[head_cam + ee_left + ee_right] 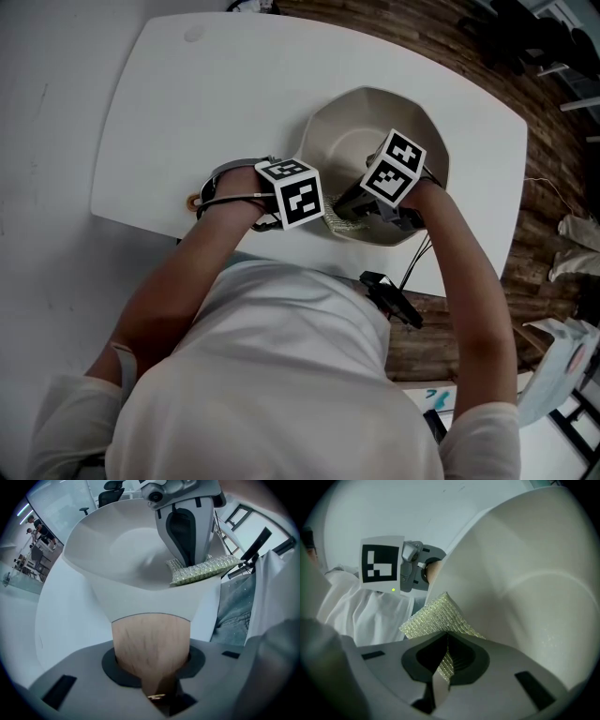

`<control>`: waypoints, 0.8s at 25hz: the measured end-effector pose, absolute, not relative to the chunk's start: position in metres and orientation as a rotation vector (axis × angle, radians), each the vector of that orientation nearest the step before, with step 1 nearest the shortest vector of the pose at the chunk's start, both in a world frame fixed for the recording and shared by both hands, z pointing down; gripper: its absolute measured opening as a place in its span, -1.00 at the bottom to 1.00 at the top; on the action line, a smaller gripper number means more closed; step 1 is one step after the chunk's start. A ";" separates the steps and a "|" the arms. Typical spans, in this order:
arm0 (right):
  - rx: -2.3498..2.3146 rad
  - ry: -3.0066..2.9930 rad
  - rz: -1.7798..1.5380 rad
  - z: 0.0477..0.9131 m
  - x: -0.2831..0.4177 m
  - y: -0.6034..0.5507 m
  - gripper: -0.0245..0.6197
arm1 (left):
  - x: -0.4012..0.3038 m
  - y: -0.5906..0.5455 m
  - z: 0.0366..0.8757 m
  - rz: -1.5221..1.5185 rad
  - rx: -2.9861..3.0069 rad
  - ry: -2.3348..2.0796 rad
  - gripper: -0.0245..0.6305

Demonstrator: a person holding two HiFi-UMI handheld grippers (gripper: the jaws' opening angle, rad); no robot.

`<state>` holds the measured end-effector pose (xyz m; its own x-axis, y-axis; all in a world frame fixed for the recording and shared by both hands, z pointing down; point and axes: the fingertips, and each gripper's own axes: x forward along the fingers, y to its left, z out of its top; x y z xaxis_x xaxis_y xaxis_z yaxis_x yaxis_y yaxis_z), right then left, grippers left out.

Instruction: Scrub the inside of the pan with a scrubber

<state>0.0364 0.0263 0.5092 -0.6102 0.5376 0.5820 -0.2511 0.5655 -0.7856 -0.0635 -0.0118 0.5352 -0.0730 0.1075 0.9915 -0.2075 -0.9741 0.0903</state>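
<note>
Pan (375, 122) on a white counter (187, 112): left tool (152, 665) clamps its wooden handle (150, 639), right tool (445, 660) pinches a scrubber (433, 616) at its near rim.

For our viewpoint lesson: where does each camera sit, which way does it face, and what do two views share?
Head view: on the head, steeply down at table and pan; shirt, both forearms show.
Left gripper view: on left tool, along jaws clamping the pan's wooden handle; shirt shows.
Right gripper view: on right tool, along jaws pinching the scrubber against the pan; shirt shows.
Shared: both gripper views show the scrubber and each other's tool.
</note>
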 end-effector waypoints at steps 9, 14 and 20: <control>-0.244 -1.726 1.073 0.509 0.068 0.047 -0.84 | -0.065 -0.010 0.537 2.148 1.962 -0.105 -0.52; -0.249 -1.564 1.009 0.509 0.099 0.058 -0.84 | -0.065 -0.009 0.536 2.147 1.960 -0.099 -0.52; -0.205 -1.398 0.937 0.510 0.129 0.062 -0.84 | -0.064 -0.009 0.536 2.152 1.963 -0.098 -0.52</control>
<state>0.1287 0.0625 0.5101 -0.1077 0.6606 0.7430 -0.4362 0.6402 -0.6324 -0.0637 -0.0093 0.5360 -0.0785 0.1215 0.9895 -0.2109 -0.9721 0.1026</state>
